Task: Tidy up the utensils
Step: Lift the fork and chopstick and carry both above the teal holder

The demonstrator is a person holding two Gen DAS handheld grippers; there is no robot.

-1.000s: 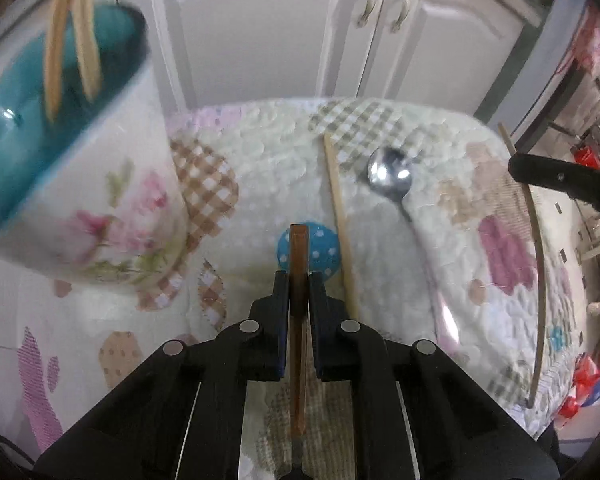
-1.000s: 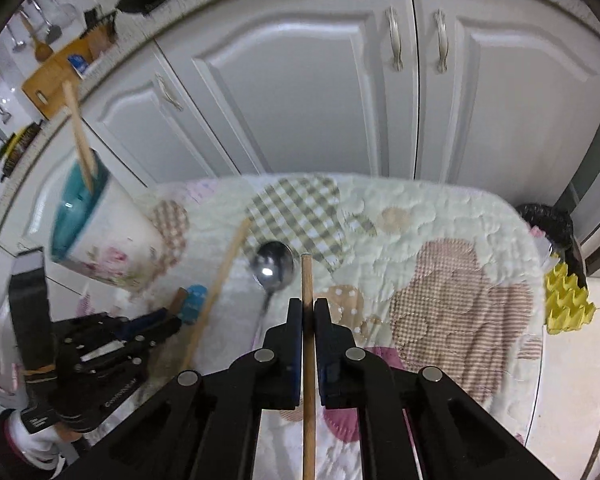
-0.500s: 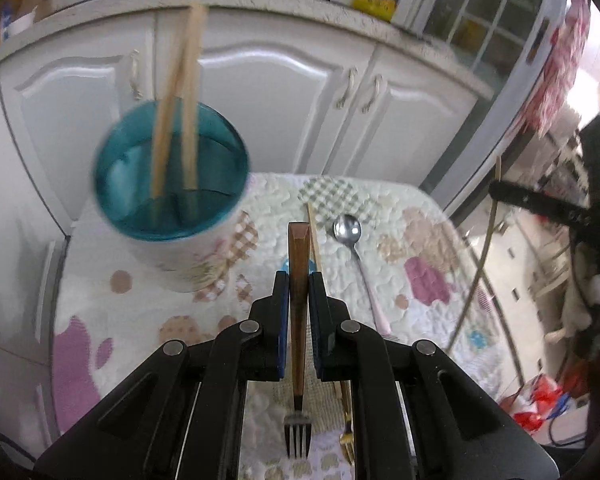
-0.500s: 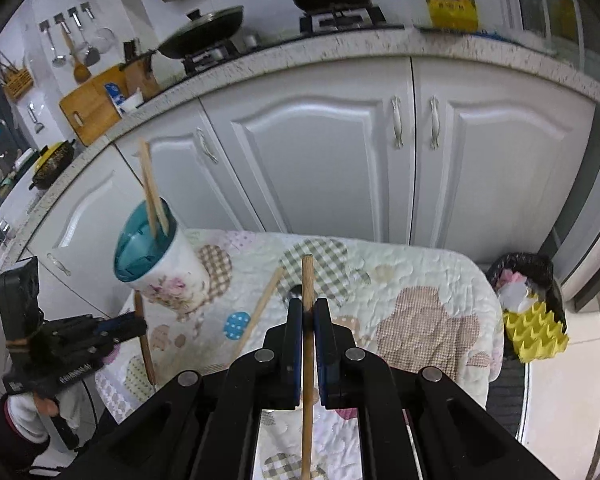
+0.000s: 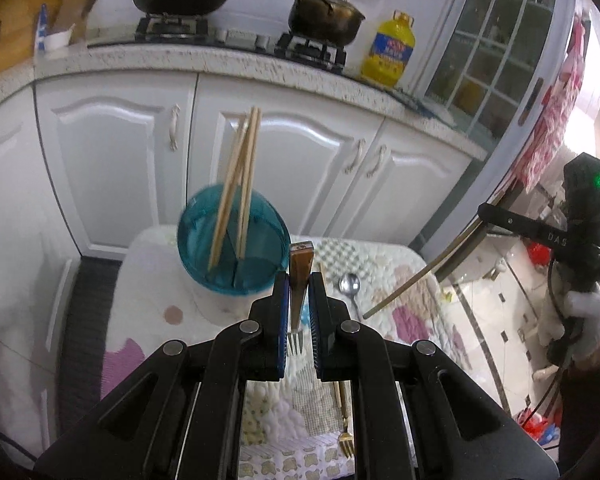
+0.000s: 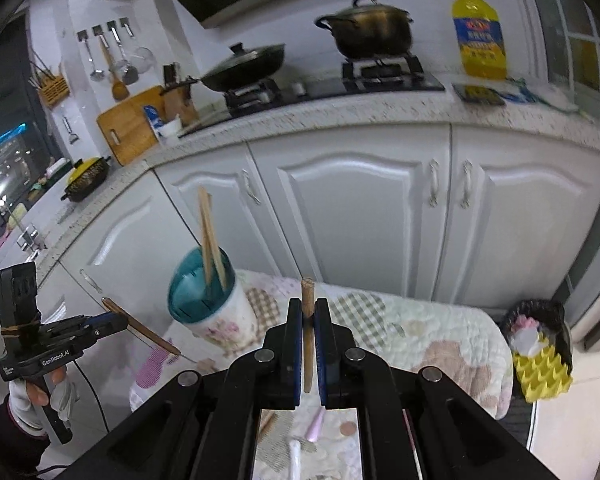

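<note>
While both claws hang above the quilted desk (image 5: 416, 276), the left claw (image 5: 299, 300) clamps a fork (image 5: 300, 276) tines-down and the right claw (image 6: 309, 320) pinches a chopstick (image 6: 308, 336) upright, likely ready for the holder cup (image 6: 208, 304).

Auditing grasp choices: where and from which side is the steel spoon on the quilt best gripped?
Judging by the left wrist view, the spoon lies flat, bowl toward the cabinets. Probably grip its thin handle from above, fingers closing across it; the rounded bowl offers less purchase.
</note>
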